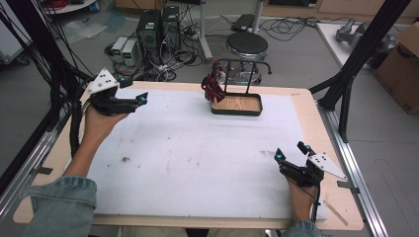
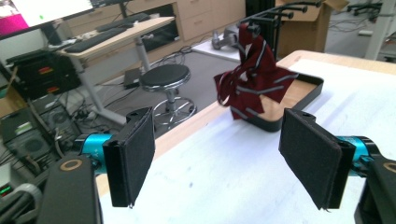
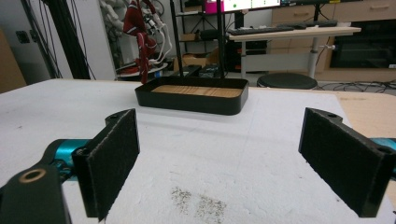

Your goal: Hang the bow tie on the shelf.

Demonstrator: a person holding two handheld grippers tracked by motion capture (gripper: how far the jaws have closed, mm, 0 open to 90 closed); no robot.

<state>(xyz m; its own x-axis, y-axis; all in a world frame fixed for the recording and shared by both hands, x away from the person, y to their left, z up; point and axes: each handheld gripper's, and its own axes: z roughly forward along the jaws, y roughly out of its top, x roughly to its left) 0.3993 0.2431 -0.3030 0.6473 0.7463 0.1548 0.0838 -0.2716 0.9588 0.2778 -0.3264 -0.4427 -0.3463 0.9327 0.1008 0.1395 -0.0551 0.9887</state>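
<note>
The white table [image 1: 197, 158] carries a black tray with a wooden floor [image 1: 237, 104] at its far edge, a thin black rack [image 1: 243, 69] rising from it, and a dark red striped cloth [image 2: 254, 81], perhaps a tie, draped from the rack's left end over the tray's corner. It looks light, limp and prone to slipping, so pinching a bunched fold near the rack seems wisest. The left gripper [image 1: 141, 98], left of the tray, and the right gripper [image 1: 291, 152], nearer the person and right of it, both gape empty.
</note>
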